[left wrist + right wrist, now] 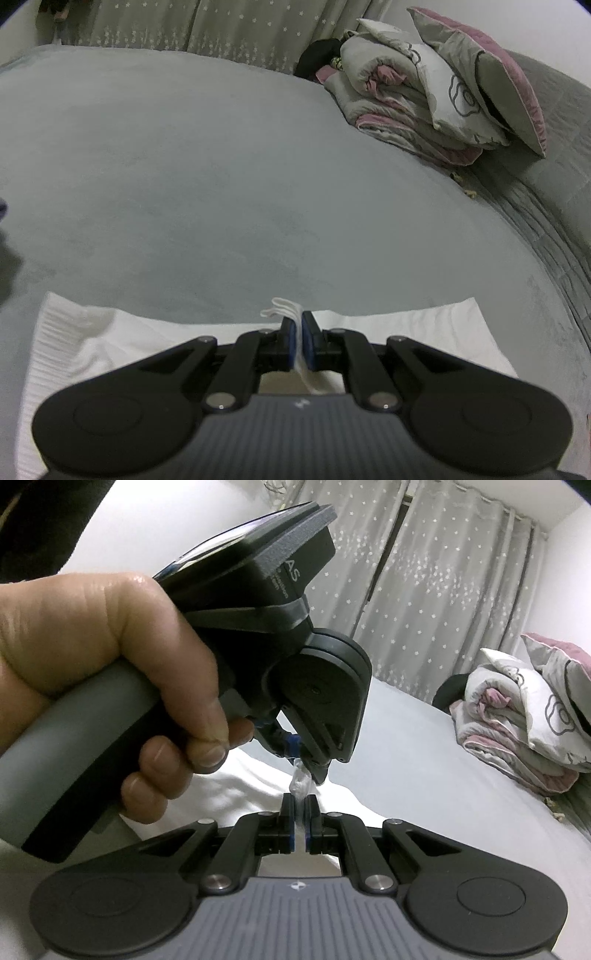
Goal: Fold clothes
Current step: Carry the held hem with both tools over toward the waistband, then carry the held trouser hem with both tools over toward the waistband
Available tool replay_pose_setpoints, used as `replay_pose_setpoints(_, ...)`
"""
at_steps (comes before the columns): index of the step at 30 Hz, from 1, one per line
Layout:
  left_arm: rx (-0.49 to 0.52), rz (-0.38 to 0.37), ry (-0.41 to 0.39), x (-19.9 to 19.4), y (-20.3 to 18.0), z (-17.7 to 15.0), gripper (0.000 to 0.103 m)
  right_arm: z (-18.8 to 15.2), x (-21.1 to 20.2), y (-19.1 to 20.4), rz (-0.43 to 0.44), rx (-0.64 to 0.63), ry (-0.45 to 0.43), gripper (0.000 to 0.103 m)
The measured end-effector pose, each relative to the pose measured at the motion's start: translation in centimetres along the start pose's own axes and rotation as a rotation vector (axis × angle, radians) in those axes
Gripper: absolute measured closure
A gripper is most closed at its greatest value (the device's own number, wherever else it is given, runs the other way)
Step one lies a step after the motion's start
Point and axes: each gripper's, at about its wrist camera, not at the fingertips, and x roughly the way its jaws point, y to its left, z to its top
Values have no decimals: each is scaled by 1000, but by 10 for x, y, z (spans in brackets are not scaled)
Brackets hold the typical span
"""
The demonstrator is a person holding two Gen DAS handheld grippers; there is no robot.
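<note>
White ribbed knit, a garment (92,350), lies spread on the grey bed (221,166), at the near edge, six o'clock in my left view. My left tool (298,332) is clamped on a bunched edge of it; a tuft of fabric pokes out past the pads. My right tool (300,819) is pinched on white cloth too, jaws nearly together. In the right view, my left hand (110,657) and its tool sit just beyond, at twelve o'clock, the two grips almost touching. I judge I hold both points close to carry one edge over as a fold. A bedding pile (424,99) sits at two o'clock, well apart.
</note>
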Motion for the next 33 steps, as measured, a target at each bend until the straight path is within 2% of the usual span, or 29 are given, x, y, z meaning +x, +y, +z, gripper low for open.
replay_pose_setpoints(9,28,47,-26,-31,40,13,98,20,5,33,55,16,-36,97)
replay_pose_setpoints(18,33,74,-21,-44,65,7,98,35,9,60,98,17,-43,97)
replay_pose_setpoints(27,38,94,-25,-49,75,0,98,34,11,73,123,5,-23,97)
replay_pose_setpoints(33,78,142,-16,-49,82,0,98,41,18,83,148,9,-21,97)
